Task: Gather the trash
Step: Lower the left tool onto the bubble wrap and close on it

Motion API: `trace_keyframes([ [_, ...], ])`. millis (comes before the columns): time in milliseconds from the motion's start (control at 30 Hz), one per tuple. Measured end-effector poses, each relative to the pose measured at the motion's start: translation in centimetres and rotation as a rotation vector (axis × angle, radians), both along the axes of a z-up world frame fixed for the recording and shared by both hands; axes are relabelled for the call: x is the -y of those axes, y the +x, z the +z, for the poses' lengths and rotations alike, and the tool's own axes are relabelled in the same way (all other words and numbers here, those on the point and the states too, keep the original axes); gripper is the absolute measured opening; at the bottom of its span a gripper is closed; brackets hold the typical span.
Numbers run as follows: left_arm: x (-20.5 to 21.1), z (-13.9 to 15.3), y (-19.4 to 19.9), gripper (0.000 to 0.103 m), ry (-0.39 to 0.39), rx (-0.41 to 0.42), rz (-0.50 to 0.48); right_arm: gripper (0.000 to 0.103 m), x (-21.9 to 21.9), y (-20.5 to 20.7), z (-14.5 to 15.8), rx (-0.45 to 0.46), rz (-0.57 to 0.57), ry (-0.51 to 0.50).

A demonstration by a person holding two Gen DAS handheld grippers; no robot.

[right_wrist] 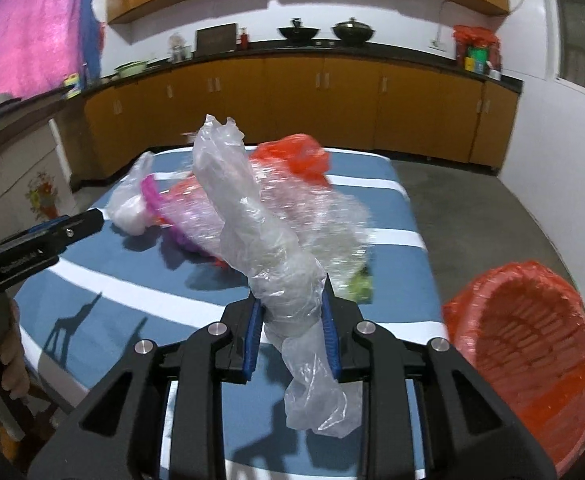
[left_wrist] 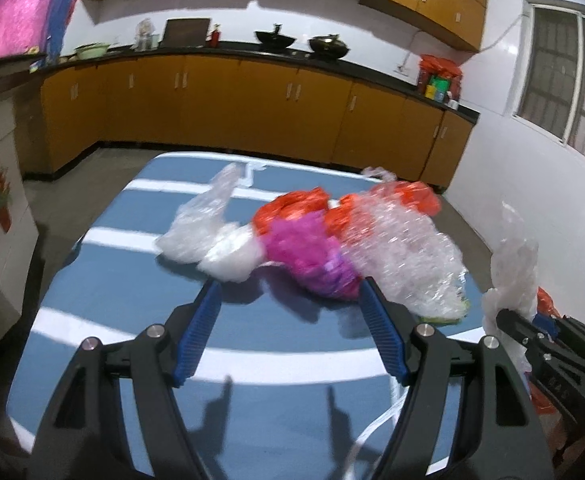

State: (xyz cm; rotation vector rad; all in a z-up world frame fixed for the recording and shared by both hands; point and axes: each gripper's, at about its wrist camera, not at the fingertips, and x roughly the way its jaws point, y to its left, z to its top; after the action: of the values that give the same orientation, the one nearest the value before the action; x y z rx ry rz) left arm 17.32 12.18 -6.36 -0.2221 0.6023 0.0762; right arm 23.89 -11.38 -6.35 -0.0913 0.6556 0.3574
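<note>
A pile of plastic trash lies on the blue and white striped table [left_wrist: 124, 280]: a clear bag [left_wrist: 204, 224], an orange bag [left_wrist: 292, 204], a pink bag [left_wrist: 312, 256] and bubble wrap [left_wrist: 404, 256]. My left gripper [left_wrist: 288, 292] is open, just short of the pink bag. My right gripper [right_wrist: 292, 308] is shut on a crumpled clear plastic bag [right_wrist: 248, 216] and holds it above the table's near edge. That bag also shows at the right of the left wrist view [left_wrist: 512, 264]. An orange-lined trash basket [right_wrist: 532, 360] sits to the right, below table level.
Yellow kitchen cabinets with a black counter [left_wrist: 252, 56] run along the far wall, holding woks and bowls. The left gripper [right_wrist: 44, 240] reaches in from the left of the right wrist view. Grey floor [right_wrist: 472, 208] lies right of the table.
</note>
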Motion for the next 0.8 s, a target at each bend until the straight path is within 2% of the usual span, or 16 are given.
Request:
trace_keyframes([
  [233, 4.0, 0.4, 4.6, 0.07, 0.04, 0.0, -0.1, 0.027, 2.9, 0.7, 0.0, 0.003, -0.079, 0.005],
  [533, 5.5, -1.2, 10.6, 0.074, 0.05, -0.087, -0.148, 0.027, 5.1, 1.0, -1.1, -0.018, -0.121, 0.008],
  [700, 6.5, -2.2, 11.3, 0.073, 0.057, -0.116, -0.175, 0.027, 5.6, 1.0, -1.6, -0.033, -0.133, 0.015],
  [733, 6.8, -2.4, 11.4, 0.07, 0.068, -0.12, -0.178, 0.027, 5.7, 1.0, -1.6, -0.036, -0.136, 0.018],
  [767, 7.1, -2.6, 11.4, 0.061, 0.076, -0.124, -0.181, 0.027, 5.7, 1.0, -1.6, -0.038, -0.137, 0.02],
  [800, 7.2, -2.8, 11.4, 0.056, 0.079, -0.13, -0.186, 0.027, 5.7, 0.9, -1.6, -0.038, -0.139, 0.021],
])
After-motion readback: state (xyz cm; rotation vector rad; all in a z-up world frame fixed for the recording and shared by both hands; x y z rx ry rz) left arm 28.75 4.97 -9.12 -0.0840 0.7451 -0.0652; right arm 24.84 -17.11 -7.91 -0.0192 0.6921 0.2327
